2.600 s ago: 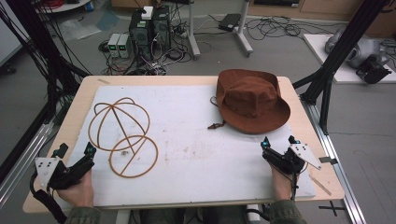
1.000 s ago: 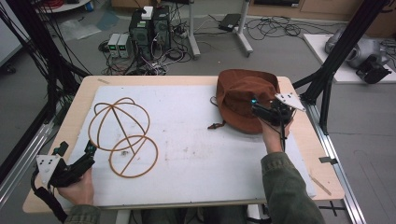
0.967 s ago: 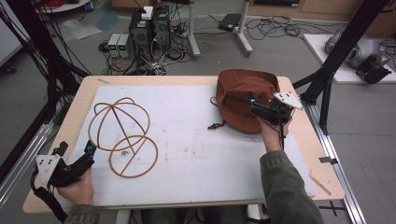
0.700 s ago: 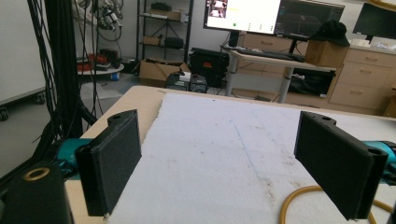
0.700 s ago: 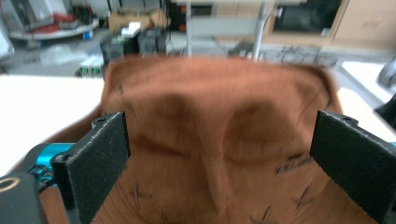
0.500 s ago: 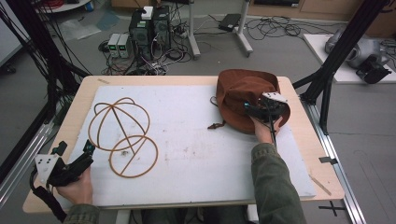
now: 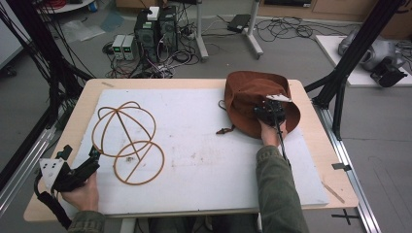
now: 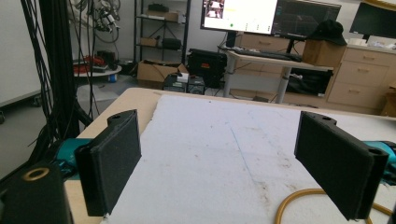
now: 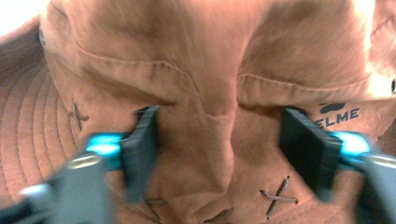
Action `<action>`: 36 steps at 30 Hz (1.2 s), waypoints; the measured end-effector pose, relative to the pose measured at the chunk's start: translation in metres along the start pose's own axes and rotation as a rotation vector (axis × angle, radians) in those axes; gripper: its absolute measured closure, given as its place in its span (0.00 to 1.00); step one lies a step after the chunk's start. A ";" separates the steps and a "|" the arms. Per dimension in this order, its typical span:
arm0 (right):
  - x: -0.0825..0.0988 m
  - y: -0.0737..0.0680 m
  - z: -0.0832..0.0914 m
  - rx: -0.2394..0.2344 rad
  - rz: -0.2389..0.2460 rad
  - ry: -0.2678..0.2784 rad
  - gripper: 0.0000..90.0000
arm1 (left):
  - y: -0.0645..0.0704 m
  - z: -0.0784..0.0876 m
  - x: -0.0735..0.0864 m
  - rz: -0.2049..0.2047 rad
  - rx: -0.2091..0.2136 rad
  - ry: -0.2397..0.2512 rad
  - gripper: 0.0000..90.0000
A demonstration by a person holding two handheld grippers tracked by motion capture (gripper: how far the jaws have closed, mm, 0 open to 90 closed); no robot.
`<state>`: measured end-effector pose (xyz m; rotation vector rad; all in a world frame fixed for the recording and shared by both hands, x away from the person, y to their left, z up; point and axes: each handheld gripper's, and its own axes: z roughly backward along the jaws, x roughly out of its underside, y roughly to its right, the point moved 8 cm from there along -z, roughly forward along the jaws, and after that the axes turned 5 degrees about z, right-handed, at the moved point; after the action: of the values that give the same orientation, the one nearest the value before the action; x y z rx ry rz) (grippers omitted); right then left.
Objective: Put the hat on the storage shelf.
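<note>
While the left gripper (image 7: 92,158) rests at the near left corner of the table (image 7: 311,104), its jaws parted and empty just beside the wire hat frame (image 7: 127,141), the right gripper (image 7: 266,110) has travelled from the near right edge out onto the brown hat (image 7: 248,94) at the far right of the white board (image 7: 204,145). Its jaws now stand wide apart, pressed into the crown on either side of a raised fold of fabric (image 9: 217,116), not yet closed. Judging from this, a pinch on the crown comes next, perhaps to carry the hat toward the frame. Hat and frame have stayed where they were; the left hand has not moved.
</note>
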<state>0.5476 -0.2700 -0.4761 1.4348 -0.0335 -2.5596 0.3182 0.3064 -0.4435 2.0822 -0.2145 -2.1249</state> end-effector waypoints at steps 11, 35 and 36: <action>-0.002 -0.006 0.004 0.026 -0.061 0.016 1.00 | -0.004 0.000 0.000 0.009 -0.005 0.000 0.17; -0.045 -0.008 0.065 -0.008 -0.148 0.257 1.00 | -0.003 0.001 0.000 0.029 0.005 0.000 0.17; -0.048 -0.007 0.069 -0.005 -0.151 0.271 1.00 | -0.003 0.001 0.000 0.030 0.005 0.001 0.17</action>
<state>0.5120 -0.2593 -0.4007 1.8338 0.1272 -2.4495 0.3175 0.3096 -0.4439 2.0689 -0.2494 -2.1083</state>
